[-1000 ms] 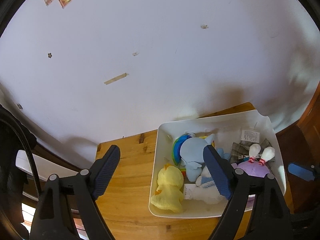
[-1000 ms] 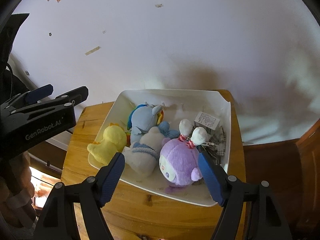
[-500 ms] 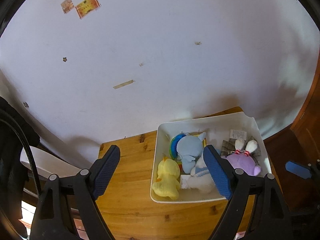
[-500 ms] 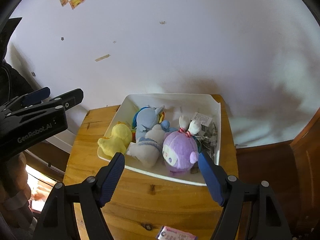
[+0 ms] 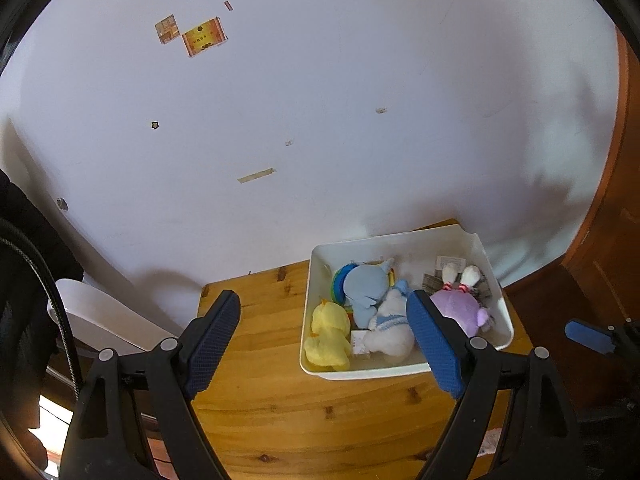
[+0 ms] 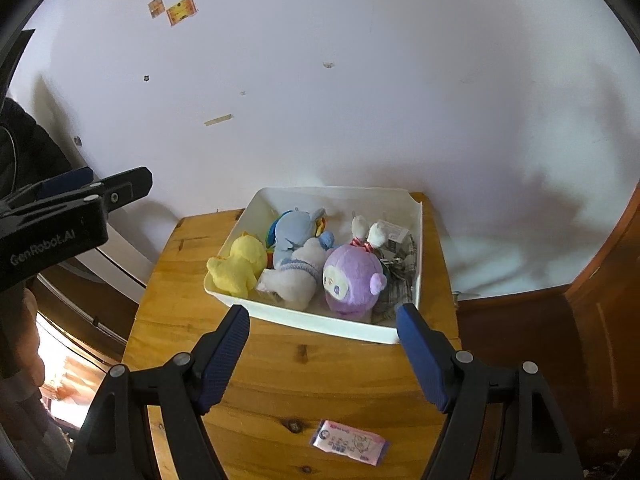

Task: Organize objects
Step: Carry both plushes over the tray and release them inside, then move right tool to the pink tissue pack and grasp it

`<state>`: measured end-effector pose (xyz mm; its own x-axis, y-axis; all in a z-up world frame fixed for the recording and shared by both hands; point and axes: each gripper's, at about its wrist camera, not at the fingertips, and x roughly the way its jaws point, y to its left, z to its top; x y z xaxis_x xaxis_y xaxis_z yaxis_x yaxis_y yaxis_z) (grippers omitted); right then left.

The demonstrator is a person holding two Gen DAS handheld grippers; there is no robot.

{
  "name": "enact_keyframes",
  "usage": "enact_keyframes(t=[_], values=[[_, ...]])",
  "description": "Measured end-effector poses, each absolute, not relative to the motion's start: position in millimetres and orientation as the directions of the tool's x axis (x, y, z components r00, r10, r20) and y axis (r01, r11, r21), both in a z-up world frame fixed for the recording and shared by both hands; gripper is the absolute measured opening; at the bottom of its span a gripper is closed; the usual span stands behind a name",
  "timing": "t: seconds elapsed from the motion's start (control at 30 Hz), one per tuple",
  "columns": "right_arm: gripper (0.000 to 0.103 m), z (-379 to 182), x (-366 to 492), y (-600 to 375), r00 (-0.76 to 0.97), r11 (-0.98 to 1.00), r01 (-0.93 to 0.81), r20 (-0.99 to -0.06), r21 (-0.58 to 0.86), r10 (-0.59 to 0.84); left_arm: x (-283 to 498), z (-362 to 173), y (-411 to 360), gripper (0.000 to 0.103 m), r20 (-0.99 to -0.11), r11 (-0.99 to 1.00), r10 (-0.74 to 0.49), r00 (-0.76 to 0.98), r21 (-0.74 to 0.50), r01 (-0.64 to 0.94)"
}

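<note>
A white bin (image 6: 320,322) stands on a wooden table (image 6: 280,364) against the wall. It holds a yellow duck plush (image 6: 238,262), a blue plush (image 6: 296,228), a white plush (image 6: 298,276), a purple plush (image 6: 350,282) and a plaid cloth (image 6: 402,264). My right gripper (image 6: 322,350) is open and empty, above the table in front of the bin. My left gripper (image 5: 324,336) is open and empty, held above the table left of the bin (image 5: 360,372). The plushes also show in the left wrist view, such as the duck (image 5: 326,334).
A small pink packet (image 6: 352,442) lies on the table near its front edge. A white wall (image 6: 360,100) runs behind the table. A white curved object (image 5: 104,320) sits left of the table. Dark wood panelling (image 6: 600,320) is at the right.
Both grippers have drawn back and up from the bin, which now looks smaller. The pink packet has come into the right wrist view. The plushes have not moved.
</note>
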<state>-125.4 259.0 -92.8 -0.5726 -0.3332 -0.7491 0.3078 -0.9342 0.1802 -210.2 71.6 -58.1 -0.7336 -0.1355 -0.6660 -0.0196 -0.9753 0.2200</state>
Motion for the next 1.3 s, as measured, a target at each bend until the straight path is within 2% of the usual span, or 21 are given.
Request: enact_keyframes(t=[0.53, 0.6, 0.67, 0.93, 1.2, 1.3], values=[[0.077, -99.3, -79.2, 270.6, -0.585, -0.930, 0.343, -0.745, 0.131, -0.320, -158.1, -57.9, 66.3, 0.088, -0.671, -0.988, -0.034, -0.741, 0.132, -0.074], [0.077, -104.9, -75.0, 272.5, -0.576, -0.927, 0.355, -0.752, 0.120, -0.319, -150.1, -61.8, 61.3, 0.091, -0.681, -0.990, -0.017, -0.732, 0.113, -0.082], [0.077, -115.0, -73.0, 274.3, -0.564, -0.922, 0.370, -0.762, 0.111, -0.318, -143.1, -67.9, 56.0, 0.094, -0.693, -0.992, -0.006, -0.721, 0.096, -0.085], [0.077, -171.3, -64.4, 272.7, -0.504, -0.862, 0.503, -0.789, 0.063, -0.352, -120.7, -124.1, 38.4, 0.094, -0.776, -0.995, 0.020, -0.630, 0.049, -0.092], [0.077, -254.1, -68.7, 258.2, -0.366, -0.779, 0.627, -0.879, 0.010, -0.305, -102.0, -188.7, 42.0, 0.094, -0.858, -0.993, 0.012, -0.514, 0.051, -0.108], [0.072, -279.9, -74.7, 254.3, -0.330, -0.761, 0.648, -0.905, -0.009, -0.270, -98.5, -207.7, 41.0, 0.094, -0.883, -0.995, 0.010, -0.470, 0.040, -0.095]])
